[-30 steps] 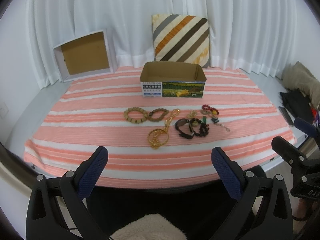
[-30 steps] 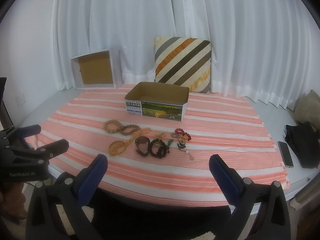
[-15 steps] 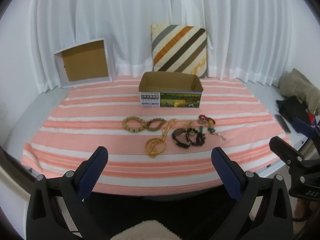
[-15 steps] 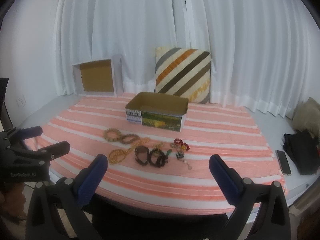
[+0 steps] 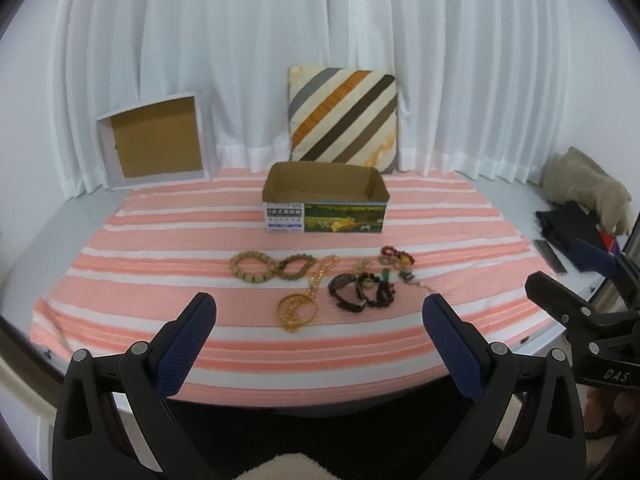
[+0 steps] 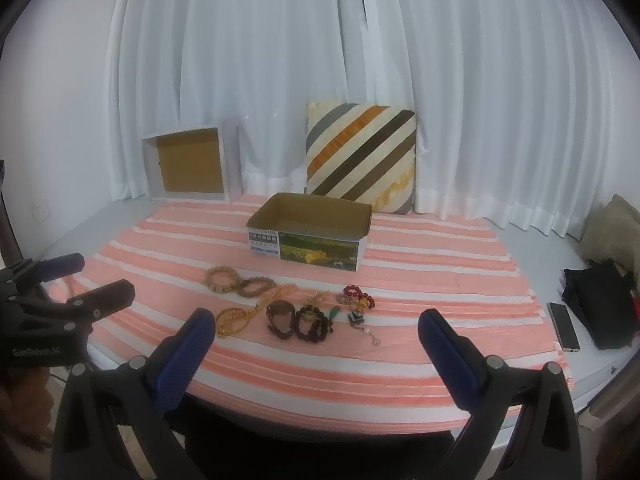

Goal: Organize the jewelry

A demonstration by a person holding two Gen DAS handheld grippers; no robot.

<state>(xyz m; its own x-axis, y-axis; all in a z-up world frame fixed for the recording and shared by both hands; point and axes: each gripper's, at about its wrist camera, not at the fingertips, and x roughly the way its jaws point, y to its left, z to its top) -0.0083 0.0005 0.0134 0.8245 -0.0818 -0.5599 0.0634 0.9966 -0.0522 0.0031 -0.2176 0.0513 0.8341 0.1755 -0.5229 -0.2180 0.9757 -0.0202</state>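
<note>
Curtains (image 5: 240, 60): white, hanging behind the table.
Cushion (image 5: 343, 116): diagonal stripes, leaning against the curtains.
White tray (image 5: 154, 146): brown inside, propped upright at the back left.
Phone (image 6: 564, 326): flat beside dark cloth (image 6: 596, 308), far right.

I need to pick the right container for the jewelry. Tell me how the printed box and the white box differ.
The printed box sits flat on the striped cloth, mouth up; the white box stands on edge against the curtain, mouth facing forward. The printed box has pictures and text on its front; the white box is plain white outside. The printed box is long and deeper; the white box is square and shallow. Both are open, brown inside, with nothing visible in them.
</note>
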